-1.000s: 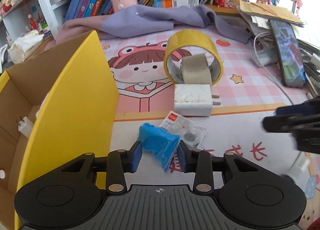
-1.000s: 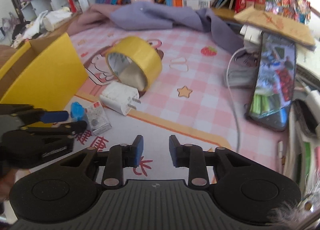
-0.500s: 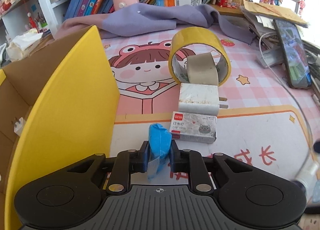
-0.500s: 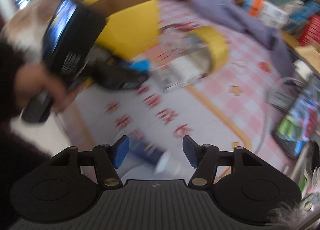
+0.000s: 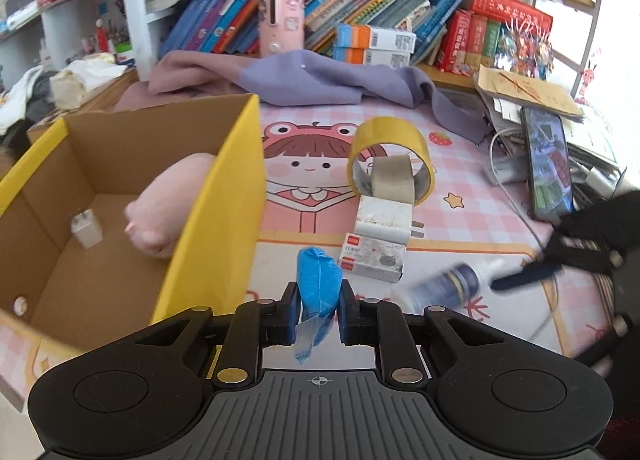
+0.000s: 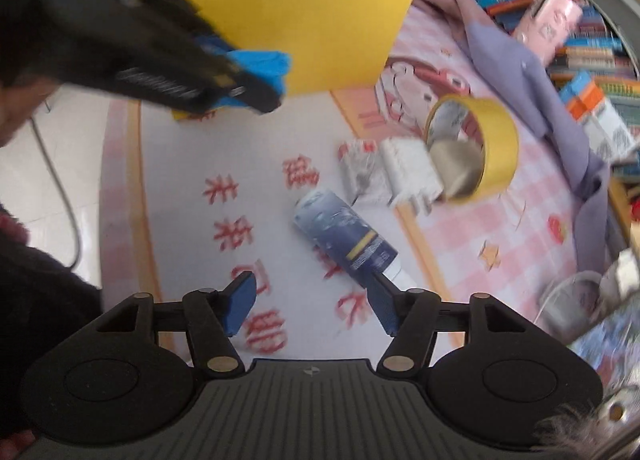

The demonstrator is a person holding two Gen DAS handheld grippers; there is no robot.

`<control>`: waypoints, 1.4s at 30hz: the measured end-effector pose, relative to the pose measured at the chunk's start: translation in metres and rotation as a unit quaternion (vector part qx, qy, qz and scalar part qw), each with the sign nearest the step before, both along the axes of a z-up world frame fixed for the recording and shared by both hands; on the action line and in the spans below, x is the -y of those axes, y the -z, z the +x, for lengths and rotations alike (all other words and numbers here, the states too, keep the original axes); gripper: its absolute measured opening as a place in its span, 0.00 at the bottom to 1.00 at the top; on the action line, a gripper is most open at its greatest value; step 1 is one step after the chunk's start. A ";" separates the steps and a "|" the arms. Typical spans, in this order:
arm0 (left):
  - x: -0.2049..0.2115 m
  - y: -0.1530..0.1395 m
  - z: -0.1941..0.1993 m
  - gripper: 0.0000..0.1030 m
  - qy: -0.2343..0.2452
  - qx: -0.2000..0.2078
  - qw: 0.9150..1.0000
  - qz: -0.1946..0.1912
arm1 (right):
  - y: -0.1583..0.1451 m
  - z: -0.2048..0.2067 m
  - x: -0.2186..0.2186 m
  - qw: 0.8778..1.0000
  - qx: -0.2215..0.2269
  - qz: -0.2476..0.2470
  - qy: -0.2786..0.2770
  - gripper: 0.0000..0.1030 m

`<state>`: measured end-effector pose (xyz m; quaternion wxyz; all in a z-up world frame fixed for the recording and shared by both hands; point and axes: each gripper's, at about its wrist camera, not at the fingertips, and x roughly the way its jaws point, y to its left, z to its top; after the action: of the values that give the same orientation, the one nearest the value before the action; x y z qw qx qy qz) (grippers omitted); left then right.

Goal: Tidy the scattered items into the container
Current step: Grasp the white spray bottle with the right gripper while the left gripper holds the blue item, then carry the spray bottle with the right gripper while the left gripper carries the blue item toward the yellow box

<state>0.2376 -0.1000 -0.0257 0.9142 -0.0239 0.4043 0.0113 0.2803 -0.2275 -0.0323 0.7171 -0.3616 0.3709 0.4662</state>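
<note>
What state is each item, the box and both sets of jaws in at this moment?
Left gripper: shut on the blue packet, lifted off the mat.
Right gripper: jaws opening, nothing between the pads.
Cardboard box: open-topped; holds a white plug and a pink soft item.
Blue bottle: lying on its side.
Yellow tape roll: standing on edge.
White charger: lying flat.

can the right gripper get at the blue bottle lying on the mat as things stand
Probably yes. The right gripper is opening with nothing between its jaws, and the bottle lies just ahead of it on bare mat, nothing in between.
</note>
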 end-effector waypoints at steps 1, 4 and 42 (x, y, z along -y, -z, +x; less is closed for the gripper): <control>0.000 -0.001 -0.003 0.17 -0.001 0.000 1.000 -0.001 | 0.002 0.004 -0.004 1.000 0.014 -0.003 -0.013 0.60; 0.000 -0.003 -0.009 0.17 -0.003 0.002 1.000 0.000 | 0.015 0.021 -0.021 0.998 0.047 -0.027 -0.043 0.60; -0.003 -0.025 -0.049 0.16 0.054 0.007 0.998 -0.012 | -0.007 0.012 -0.013 0.985 -0.081 0.069 0.139 0.29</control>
<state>0.1885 -0.0970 -0.0009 0.9161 -0.0132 0.3983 -0.0432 0.2920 -0.2143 -0.0254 0.7657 -0.2171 0.4413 0.4144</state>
